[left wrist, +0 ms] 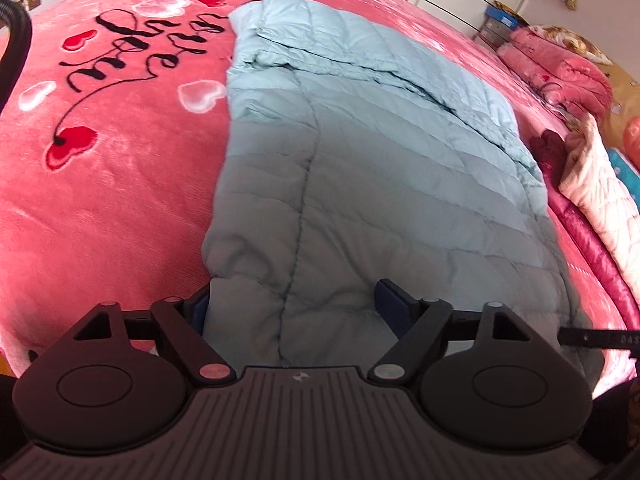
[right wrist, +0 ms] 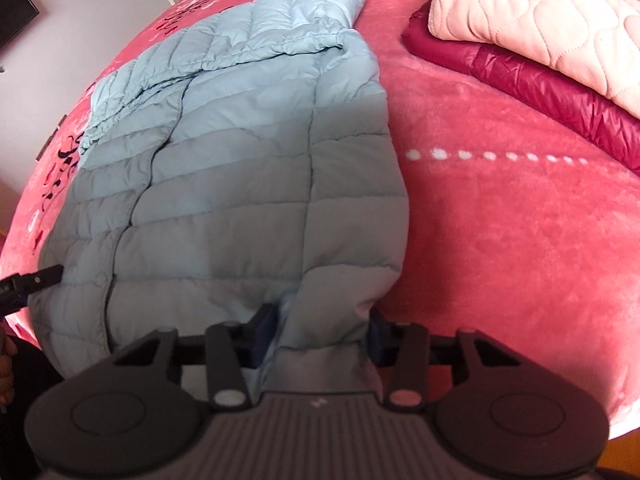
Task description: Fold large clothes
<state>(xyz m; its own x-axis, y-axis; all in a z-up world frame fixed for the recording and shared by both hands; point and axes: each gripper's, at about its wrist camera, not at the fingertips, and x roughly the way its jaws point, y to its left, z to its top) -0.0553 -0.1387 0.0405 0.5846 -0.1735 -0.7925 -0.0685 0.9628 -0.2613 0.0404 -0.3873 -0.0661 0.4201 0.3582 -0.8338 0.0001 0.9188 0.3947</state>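
A: Where did the coat lie?

B: Flat on the bed, on a pink blanket with hearts and script, stretching away from both cameras, its near hem at the bed's near edge.

A: How was the left hand-held gripper set?

B: Spread wide. It straddled the near hem's left corner; puffy fabric filled the gap, but I couldn't tell whether the pads pressed on it.

A: And the right hand-held gripper?

B: Much narrower. Its pads pinched a fold of the hem at the coat's right corner, fabric bunched between them.

A: Anything else nearby?

B: A dark red garment under a pale quilted one, well off to the right.
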